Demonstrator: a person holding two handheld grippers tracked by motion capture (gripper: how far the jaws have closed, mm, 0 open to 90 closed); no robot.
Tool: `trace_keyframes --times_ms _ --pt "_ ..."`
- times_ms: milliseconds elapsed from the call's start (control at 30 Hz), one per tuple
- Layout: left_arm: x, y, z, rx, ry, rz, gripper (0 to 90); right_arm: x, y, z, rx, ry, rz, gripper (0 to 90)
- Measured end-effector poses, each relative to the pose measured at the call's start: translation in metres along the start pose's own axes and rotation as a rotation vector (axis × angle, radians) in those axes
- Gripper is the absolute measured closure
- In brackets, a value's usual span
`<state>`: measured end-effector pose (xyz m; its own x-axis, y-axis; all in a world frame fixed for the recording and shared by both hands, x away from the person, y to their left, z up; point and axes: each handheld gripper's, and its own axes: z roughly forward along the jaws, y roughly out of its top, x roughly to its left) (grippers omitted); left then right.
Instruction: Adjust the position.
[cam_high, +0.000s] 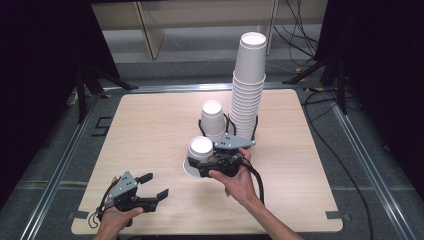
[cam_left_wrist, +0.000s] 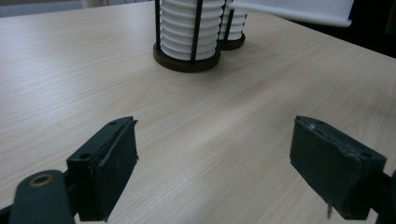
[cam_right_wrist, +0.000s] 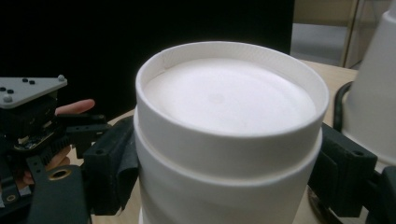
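Clamping right tongs (cam_high: 194, 161) around upturned cup (cam_high: 199, 155), left tongs (cam_high: 154, 185) agape

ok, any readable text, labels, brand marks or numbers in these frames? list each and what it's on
None readable.
Upside-down white paper cup held in the right hand-held gripper: plain, no print.
Tall stack of white paper cups and short stack of white paper cups: blank.
Light wooden table top: only grain.
Left hand-held gripper: bare black pads, no marking.

Lab, black curtains (cam_high: 35, 75), floor cables (cam_high: 300, 30)
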<state>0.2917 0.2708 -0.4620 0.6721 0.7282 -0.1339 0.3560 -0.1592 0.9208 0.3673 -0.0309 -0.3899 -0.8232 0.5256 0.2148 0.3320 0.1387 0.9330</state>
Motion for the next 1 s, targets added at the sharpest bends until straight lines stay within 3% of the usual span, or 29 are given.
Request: trace_keyframes --times_ms 167,233,300,333,400,433,467,600,733,1000 --pt "-0.005 0.002 -0.001 -0.024 -0.033 0.012 14.8 0.009 -0.007 0.008 0.032 0.032 -0.043 20.7" --pt "-0.007 0.003 0.000 -0.037 -0.053 0.015 14.8 0.013 -0.010 0.013 0.031 0.063 -0.027 20.7" --pt "-0.008 0.004 -0.001 -0.025 -0.055 0.025 14.8 0.015 -0.012 0.017 0.034 0.060 -0.057 20.7" --pt "-0.009 0.004 -0.001 -0.035 -0.066 0.029 14.8 0.018 -0.013 0.018 0.047 0.080 -0.028 20.7" --pt "-0.010 0.004 0.000 -0.054 -0.081 0.024 14.8 0.019 -0.014 0.022 0.039 0.080 -0.065 20.7" --pt "-0.010 0.004 0.001 -0.061 -0.095 0.035 14.8 0.021 -0.014 0.022 0.052 0.087 -0.051 20.7" --pt "-0.010 0.005 0.001 -0.062 -0.097 0.039 14.8 0.021 -0.014 0.024 0.053 0.085 -0.075 20.7" --pt "-0.014 0.006 0.002 -0.044 -0.093 0.046 14.8 0.026 -0.017 0.029 0.044 0.114 -0.080 20.7" --pt "-0.015 0.006 0.004 -0.063 -0.110 0.054 14.8 0.032 -0.018 0.033 0.071 0.129 -0.088 20.7" --pt "-0.020 0.007 0.005 -0.053 -0.130 0.075 14.5 0.042 -0.021 0.042 0.061 0.171 -0.087 20.7"
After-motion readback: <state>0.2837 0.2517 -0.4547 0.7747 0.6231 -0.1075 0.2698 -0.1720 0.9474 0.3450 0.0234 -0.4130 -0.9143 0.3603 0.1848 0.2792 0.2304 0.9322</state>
